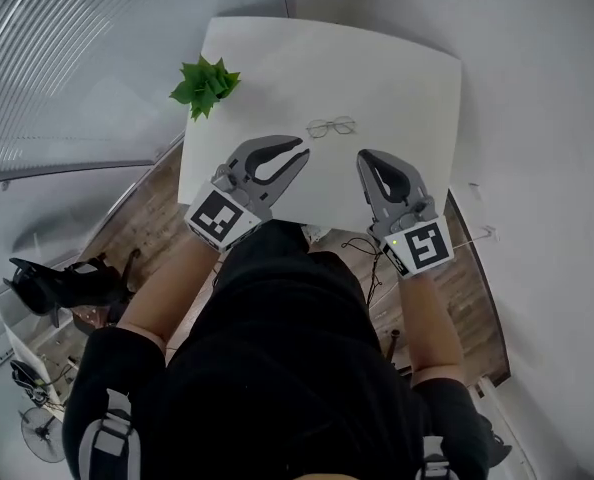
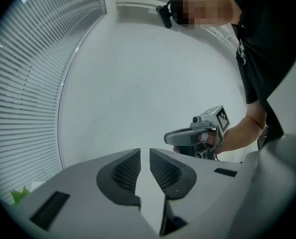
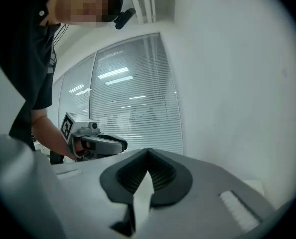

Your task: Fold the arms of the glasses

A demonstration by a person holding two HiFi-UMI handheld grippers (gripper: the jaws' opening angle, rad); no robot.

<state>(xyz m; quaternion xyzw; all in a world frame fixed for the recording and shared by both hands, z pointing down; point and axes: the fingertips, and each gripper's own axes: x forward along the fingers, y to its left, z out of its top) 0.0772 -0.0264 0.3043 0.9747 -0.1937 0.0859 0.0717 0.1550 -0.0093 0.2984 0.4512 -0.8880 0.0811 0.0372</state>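
Left gripper (image 1: 303, 152) empty, jaws a slit apart, right gripper (image 1: 363, 158) empty and pinched closed; glasses (image 1: 332, 126) lie on the white table (image 1: 397, 78) beyond both, and I judge the thin wire frame light, springy and fragile, so I'd grip each arm gently near its hinge.

A white rectangular counter (image 1: 397, 78) stands in a corner of the room; plain white walls (image 1: 547, 118) rise behind it and to its right; pale horizontal window blinds (image 1: 67, 58) fill the left side, with bright strips of ceiling light (image 3: 113, 73) showing on them; a brown wood-plank floor (image 1: 137, 218) shows beside the counter's near edge; a small green leafy plant (image 1: 205, 85) sits at the counter's far left corner; a black frame (image 1: 57, 283), its kind unclear, stands on the floor at the left.
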